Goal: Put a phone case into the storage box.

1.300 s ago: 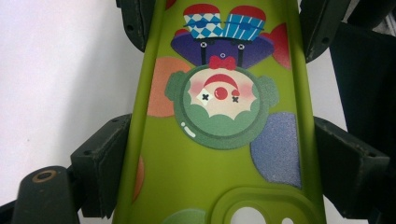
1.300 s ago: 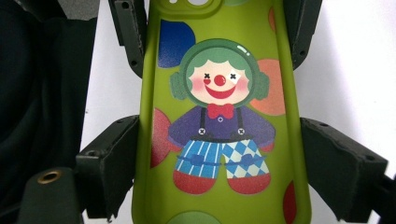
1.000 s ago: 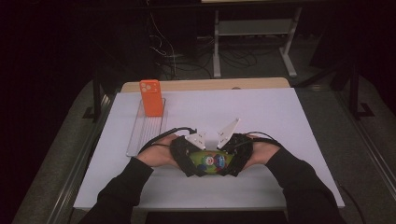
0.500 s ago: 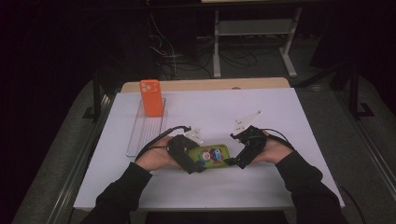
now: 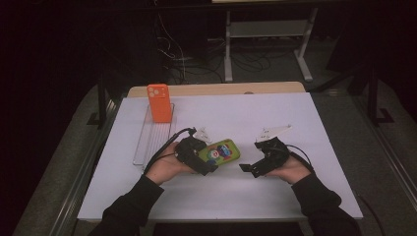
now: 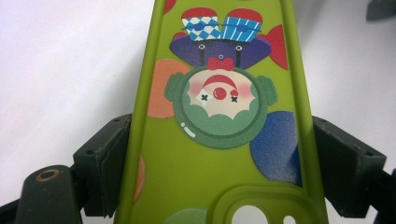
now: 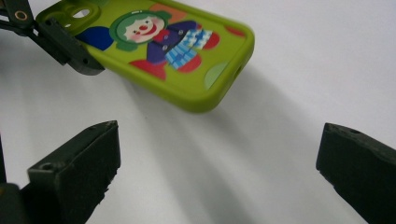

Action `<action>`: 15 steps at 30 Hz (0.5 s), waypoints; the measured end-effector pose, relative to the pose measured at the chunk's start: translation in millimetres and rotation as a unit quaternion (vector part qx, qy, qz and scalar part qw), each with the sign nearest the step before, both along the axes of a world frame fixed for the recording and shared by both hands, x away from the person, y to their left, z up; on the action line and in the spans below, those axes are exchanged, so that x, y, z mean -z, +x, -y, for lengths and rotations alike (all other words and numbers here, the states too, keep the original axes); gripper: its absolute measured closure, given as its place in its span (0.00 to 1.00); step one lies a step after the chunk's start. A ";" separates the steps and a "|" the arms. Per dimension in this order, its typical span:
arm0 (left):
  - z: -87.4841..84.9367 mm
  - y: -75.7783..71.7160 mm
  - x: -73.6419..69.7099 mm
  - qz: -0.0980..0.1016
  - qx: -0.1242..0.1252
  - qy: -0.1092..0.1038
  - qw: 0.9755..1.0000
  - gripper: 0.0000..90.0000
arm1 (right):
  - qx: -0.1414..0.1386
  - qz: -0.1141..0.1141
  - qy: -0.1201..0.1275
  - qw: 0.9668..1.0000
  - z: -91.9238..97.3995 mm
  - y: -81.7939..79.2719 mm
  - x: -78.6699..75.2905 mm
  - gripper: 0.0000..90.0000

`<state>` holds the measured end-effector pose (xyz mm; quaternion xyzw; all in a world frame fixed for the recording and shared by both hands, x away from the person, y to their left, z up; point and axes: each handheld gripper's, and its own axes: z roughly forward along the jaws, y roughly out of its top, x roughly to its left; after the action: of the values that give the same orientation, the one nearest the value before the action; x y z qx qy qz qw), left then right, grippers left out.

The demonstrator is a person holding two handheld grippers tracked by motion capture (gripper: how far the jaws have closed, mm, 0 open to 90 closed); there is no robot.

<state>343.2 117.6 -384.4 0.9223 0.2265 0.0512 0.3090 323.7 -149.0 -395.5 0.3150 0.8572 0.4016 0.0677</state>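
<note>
phone case (image 5: 221,151): lime green, clown print, camera cutout | left hand-held gripper (image 6: 210,163): clamps its sides | right hand-held gripper (image 7: 219,177): wide, empty, has released the case and drawn away rightward

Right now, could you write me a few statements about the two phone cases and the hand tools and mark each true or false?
1. The left tool is clamped on the green clown phone case. True.
2. The right tool also grips that case. False: its jaws are wide open with nothing between them, apart from the case.
3. The orange phone case stands upright in the clear rack. True.
4. The green case lies flat on the white table cover. False: it is held raised, with a shadow under it.
5. The case's camera cutout is at the gripped end. True.
</note>
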 end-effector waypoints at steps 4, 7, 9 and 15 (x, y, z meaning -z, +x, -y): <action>0.1 0.5 -1.7 0.002 -0.019 0.001 1.000 0.17 | 0.040 0.000 0.020 0.999 -0.6 -4.9 8.2 0.00; 0.3 1.0 -1.4 0.005 -0.035 0.002 0.999 0.17 | 0.071 0.006 0.037 0.997 -2.6 -8.1 15.5 0.00; -0.7 1.8 -2.1 0.003 -0.041 0.002 0.999 0.17 | 0.082 0.006 0.040 0.996 -4.7 -8.9 18.8 0.00; -3.8 2.8 -3.5 -0.002 -0.050 -0.006 0.999 0.17 | 0.084 0.029 0.036 0.995 -8.5 -7.0 20.8 0.00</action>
<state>346.1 121.4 -380.9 0.9081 0.2730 0.0628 0.3114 316.7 -140.5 -416.3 0.3762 0.8106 0.4340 0.1140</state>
